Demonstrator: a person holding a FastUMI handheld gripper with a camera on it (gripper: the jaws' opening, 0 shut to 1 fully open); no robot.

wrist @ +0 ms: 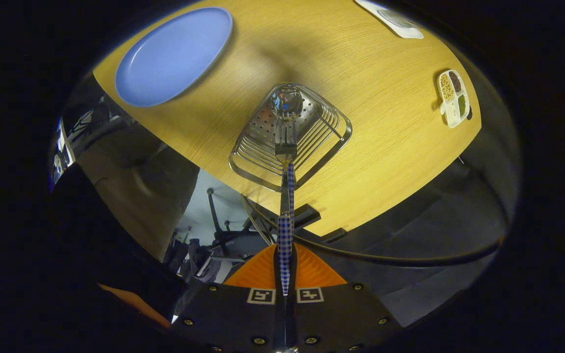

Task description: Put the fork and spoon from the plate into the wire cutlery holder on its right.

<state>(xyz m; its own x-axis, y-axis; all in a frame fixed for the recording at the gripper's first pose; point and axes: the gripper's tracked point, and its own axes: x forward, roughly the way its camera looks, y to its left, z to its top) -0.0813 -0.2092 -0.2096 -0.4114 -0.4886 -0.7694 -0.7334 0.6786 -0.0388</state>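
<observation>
I look down on a wire cutlery holder standing near the front edge of a wooden table. My gripper is shut on the blue-checked handle of a fork, which hangs tines-down over the holder's opening. A spoon lies with its bowl at the bottom of the holder. Its checked handle rises toward me right beside the fork's neck. The blue plate sits to the left of the holder, further back, with nothing on it.
A small divided dish with beans and grains sits at the table's right edge. A flat white object lies at the far side. Below the table edge run a dark cable and chair legs.
</observation>
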